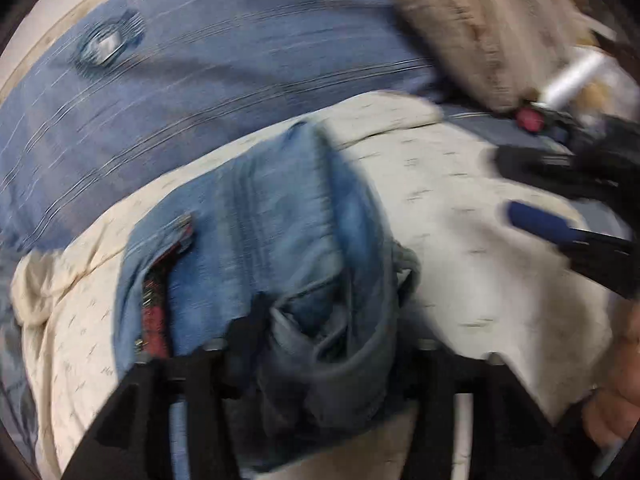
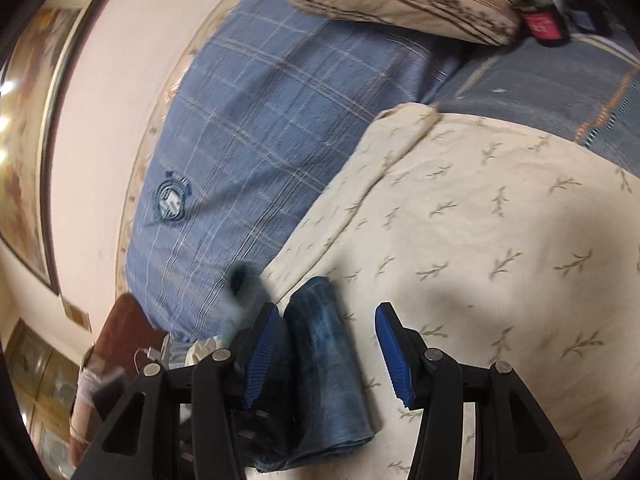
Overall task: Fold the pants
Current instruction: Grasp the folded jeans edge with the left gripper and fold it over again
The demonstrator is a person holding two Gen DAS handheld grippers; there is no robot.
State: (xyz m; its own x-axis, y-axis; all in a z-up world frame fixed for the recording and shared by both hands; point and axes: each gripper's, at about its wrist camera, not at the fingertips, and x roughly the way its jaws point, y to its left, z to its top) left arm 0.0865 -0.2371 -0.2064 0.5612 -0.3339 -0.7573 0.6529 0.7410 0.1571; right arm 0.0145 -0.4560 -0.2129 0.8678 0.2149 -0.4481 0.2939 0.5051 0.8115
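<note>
Between the left gripper's jaws, blurred jeans apparently hide both fingertips.

left gripper: closed, clamping | right gripper: jaws apart

The left wrist view is motion-blurred throughout. The left claw has its fingertips buried under bunched pants, so their gap cannot be read. Below the right claw, the pants' lower end runs off the frame edge. The red object far ahead is too blurred to identify.
</note>
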